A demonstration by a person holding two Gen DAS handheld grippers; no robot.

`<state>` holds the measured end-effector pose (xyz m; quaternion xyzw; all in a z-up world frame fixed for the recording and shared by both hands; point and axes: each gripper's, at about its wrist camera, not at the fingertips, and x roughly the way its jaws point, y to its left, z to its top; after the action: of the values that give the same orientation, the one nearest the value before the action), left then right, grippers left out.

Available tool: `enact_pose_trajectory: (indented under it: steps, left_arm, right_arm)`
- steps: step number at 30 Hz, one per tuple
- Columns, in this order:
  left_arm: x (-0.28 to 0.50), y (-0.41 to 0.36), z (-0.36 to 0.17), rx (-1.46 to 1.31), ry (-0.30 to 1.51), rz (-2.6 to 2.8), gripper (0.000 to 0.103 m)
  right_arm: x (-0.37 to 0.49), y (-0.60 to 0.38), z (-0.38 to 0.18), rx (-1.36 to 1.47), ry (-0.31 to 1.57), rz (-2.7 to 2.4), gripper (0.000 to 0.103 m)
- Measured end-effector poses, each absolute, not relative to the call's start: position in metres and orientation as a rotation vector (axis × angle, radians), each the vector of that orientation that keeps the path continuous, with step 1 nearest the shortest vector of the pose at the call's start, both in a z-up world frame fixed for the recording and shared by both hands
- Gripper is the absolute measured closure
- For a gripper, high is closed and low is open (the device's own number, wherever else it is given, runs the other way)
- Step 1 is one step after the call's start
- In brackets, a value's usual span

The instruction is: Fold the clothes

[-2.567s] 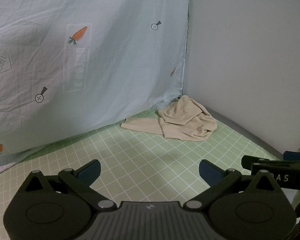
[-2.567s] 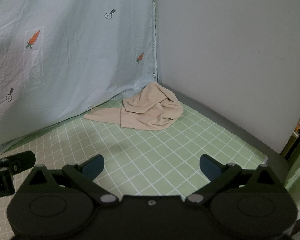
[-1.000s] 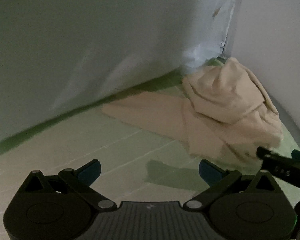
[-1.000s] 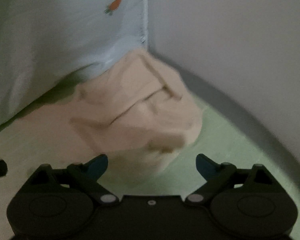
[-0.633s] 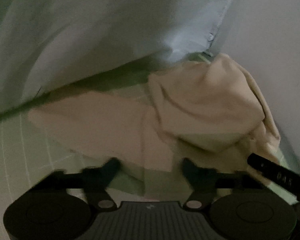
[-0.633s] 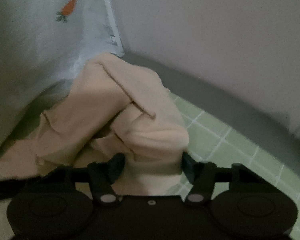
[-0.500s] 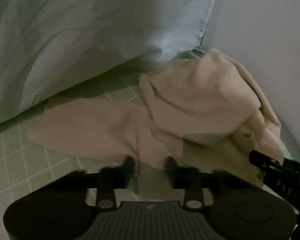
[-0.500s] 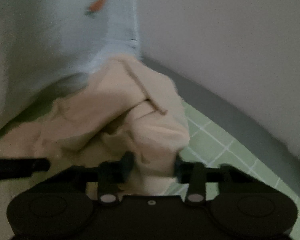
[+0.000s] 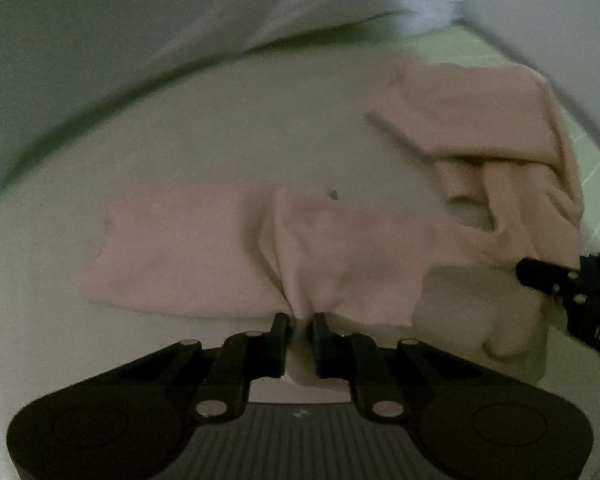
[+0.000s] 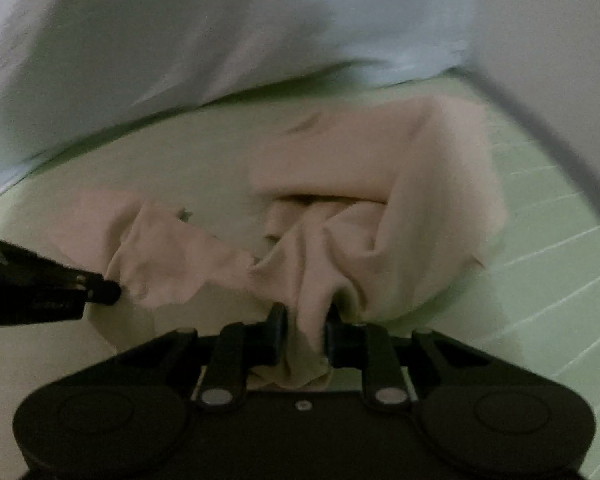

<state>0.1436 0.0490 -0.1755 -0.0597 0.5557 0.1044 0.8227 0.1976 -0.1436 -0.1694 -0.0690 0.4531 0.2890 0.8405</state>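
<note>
Garment: our beige garment (image 9: 340, 248) lay on the green checked table (image 10: 540, 240), toward 12 o'clock | Tongs: left tongs (image 9: 300, 322) and right tongs (image 10: 304, 312) had just closed, each pinching a bunched fold | Risk: thin bunched grips could slip under tension.
</note>
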Motion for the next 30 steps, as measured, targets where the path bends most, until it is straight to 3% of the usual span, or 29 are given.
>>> enact_pose_trajectory:
  steps: [8,16,26,28,30]
  left_arm:
    - [-0.044,0.116,-0.169,-0.404,1.199,0.532,0.09]
    - [-0.156,0.178,-0.161,-0.596,1.157,0.719,0.09]
    - [-0.172,0.228,-0.123,-0.595,0.997,0.7,0.086]
    - [-0.162,0.231,-0.116,-0.583,0.967,0.674,0.082]
    - [-0.148,0.231,-0.119,-0.57,0.955,0.637,0.079]
  right_arm:
    - [0.083,-0.078,-0.164,-0.226,1.021,0.919,0.082]
    - [-0.01,-0.028,-0.16,-0.257,1.067,1.049,0.079]
    - [-0.024,-0.057,-0.134,-0.045,0.998,0.863,0.076]
    - [-0.023,-0.066,-0.125,-0.026,0.949,0.792,0.062]
    - [-0.016,-0.079,-0.117,-0.008,0.902,0.708,0.059]
